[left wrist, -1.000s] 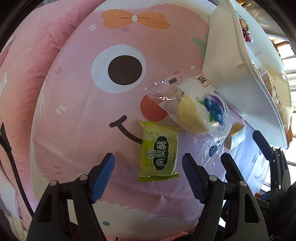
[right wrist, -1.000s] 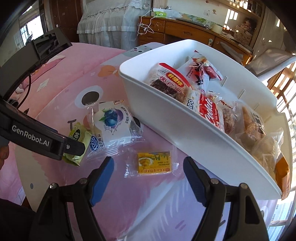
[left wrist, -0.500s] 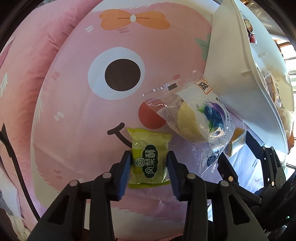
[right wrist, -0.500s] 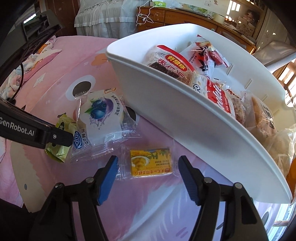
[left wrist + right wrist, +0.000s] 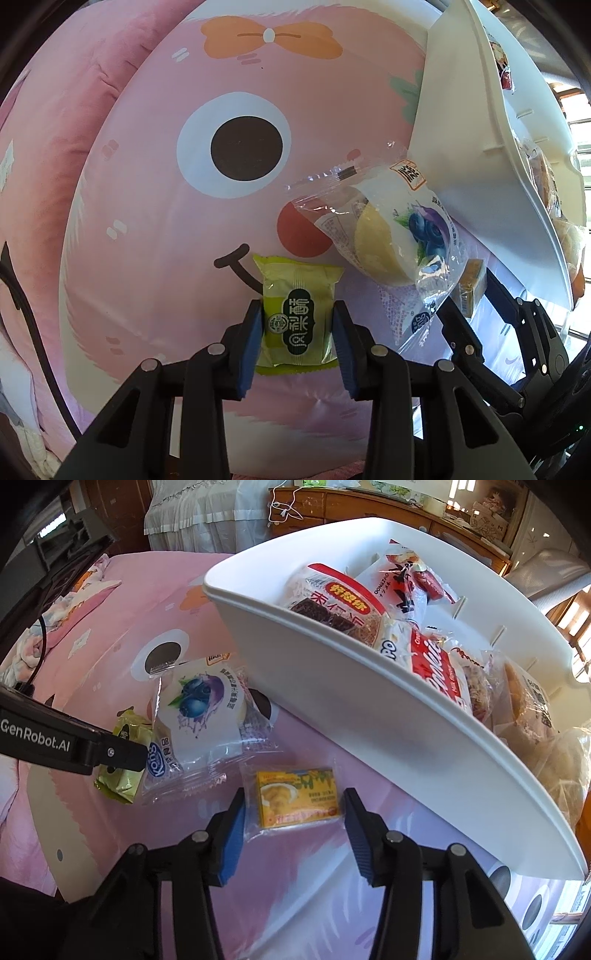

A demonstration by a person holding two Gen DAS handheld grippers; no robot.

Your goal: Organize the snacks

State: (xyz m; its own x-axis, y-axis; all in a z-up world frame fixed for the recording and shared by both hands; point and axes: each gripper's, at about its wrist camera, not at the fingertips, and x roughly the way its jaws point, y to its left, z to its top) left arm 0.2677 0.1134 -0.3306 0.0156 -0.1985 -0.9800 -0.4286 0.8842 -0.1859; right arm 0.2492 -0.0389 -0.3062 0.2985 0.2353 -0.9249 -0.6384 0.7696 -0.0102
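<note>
My left gripper [image 5: 297, 334] is shut on a green snack packet [image 5: 297, 314] lying on the pink cartoon-face cushion [image 5: 155, 206]; the packet also shows in the right wrist view [image 5: 123, 768]. My right gripper [image 5: 293, 825] is open, its fingers on either side of a yellow snack packet [image 5: 297, 798] without pressing it. A clear blueberry cake packet [image 5: 201, 709] lies between the two; it also shows in the left wrist view [image 5: 399, 236]. The white snack bin [image 5: 369, 716] stands to the right, holding several packets.
The left gripper's black body [image 5: 70, 744] crosses the left of the right wrist view. The bin's wall [image 5: 476, 166] rises at the right of the left wrist view. A wooden dresser [image 5: 388, 506] and a white-skirted bed [image 5: 207, 517] stand behind.
My left gripper closed from wide open onto the green packet. My right gripper moved forward to the yellow packet and narrowed around it.
</note>
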